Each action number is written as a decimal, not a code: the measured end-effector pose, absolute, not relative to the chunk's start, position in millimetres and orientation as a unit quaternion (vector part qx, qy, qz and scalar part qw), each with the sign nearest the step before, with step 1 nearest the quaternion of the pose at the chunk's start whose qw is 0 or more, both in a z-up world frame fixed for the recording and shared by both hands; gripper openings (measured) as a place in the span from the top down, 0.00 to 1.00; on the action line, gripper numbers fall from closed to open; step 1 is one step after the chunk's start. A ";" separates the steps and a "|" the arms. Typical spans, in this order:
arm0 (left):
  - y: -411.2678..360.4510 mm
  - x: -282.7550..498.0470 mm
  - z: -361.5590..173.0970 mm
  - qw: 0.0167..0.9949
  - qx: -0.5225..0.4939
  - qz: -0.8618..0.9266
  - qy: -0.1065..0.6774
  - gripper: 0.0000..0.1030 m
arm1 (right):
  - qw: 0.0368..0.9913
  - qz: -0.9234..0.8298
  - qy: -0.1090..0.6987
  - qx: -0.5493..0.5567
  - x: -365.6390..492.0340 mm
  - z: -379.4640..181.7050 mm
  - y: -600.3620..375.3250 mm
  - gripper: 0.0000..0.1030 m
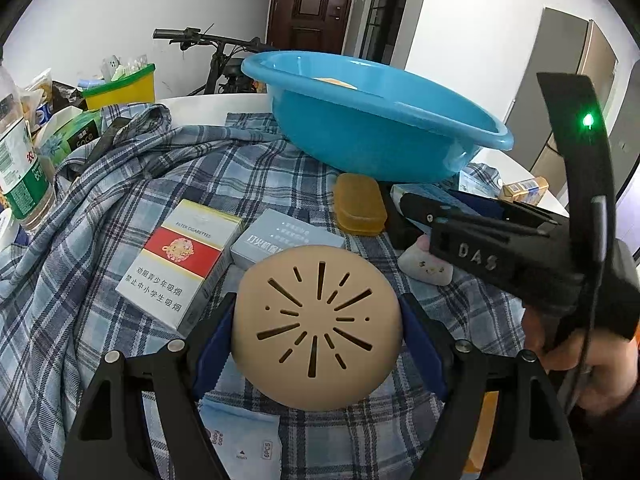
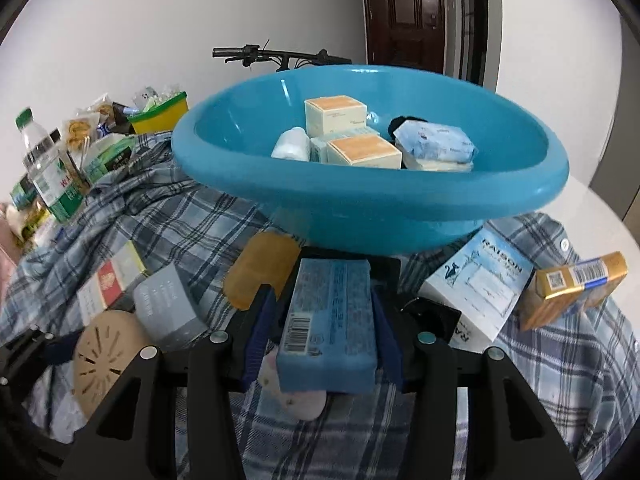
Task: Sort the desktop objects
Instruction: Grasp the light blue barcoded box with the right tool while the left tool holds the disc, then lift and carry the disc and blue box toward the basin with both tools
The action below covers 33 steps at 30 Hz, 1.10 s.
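My left gripper (image 1: pixel 318 312) is shut on a beige round disc (image 1: pixel 316 332) with slotted cuts, its blue pads pressing both sides just above the plaid cloth (image 1: pixel 120 184). The disc (image 2: pixel 104 356) also shows low on the left in the right wrist view. My right gripper (image 2: pixel 322 296) has a light-blue rectangular box (image 2: pixel 330 320) between its blue pads, which touch its long sides. That gripper (image 1: pixel 416 202) reaches in from the right in the left wrist view. Behind stands a blue basin (image 2: pixel 360 200) holding small boxes, a wipes packet and a white bottle.
On the cloth lie a cigarette pack (image 1: pixel 180 264), a grey box (image 1: pixel 280 236), an amber case (image 1: pixel 360 204), a white squishy toy (image 1: pixel 426 266), a white box (image 2: pixel 480 288) and a gold pack (image 2: pixel 576 288). A water bottle (image 2: pixel 48 176) and snacks crowd the left edge.
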<state>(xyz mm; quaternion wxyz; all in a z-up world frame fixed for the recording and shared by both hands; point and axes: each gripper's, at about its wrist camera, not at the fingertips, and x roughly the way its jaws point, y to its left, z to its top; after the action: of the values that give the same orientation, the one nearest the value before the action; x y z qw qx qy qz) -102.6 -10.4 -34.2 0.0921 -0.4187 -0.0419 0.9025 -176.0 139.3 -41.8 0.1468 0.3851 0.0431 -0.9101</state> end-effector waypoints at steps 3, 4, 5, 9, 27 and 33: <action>-11.0 -102.6 -35.0 0.092 -0.420 0.902 -0.043 0.22 | 0.139 -0.916 0.063 0.372 -172.2 -44.3 137.4 0.61; -11.2 -102.5 -35.0 0.092 -0.420 0.902 -0.043 0.22 | 0.139 -0.916 0.064 0.370 -171.3 -44.3 138.2 0.62; -11.1 -102.4 -34.9 0.092 -0.420 0.902 -0.043 0.22 | 0.142 -0.916 0.063 0.370 -170.2 -43.7 139.9 0.62; -10.7 -102.4 -34.8 0.093 -0.421 0.901 -0.041 0.22 | 0.158 -0.910 0.038 0.381 -164.0 -39.6 150.7 0.63; 10.1 -90.7 -22.9 0.100 -0.400 0.911 -0.019 0.22 | 0.120 -0.930 0.010 0.347 -93.7 -18.6 207.3 0.63; 18.1 -84.9 -17.5 0.105 -0.388 0.915 -0.012 0.22 | 0.117 -0.934 0.013 0.338 -86.4 -14.5 209.2 0.63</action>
<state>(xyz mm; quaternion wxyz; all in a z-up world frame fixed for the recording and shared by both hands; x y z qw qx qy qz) -84.9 18.1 -17.5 0.1055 -0.3881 -0.0120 0.9155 -86.4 209.2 -14.5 0.1173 0.3376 0.0129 -0.9339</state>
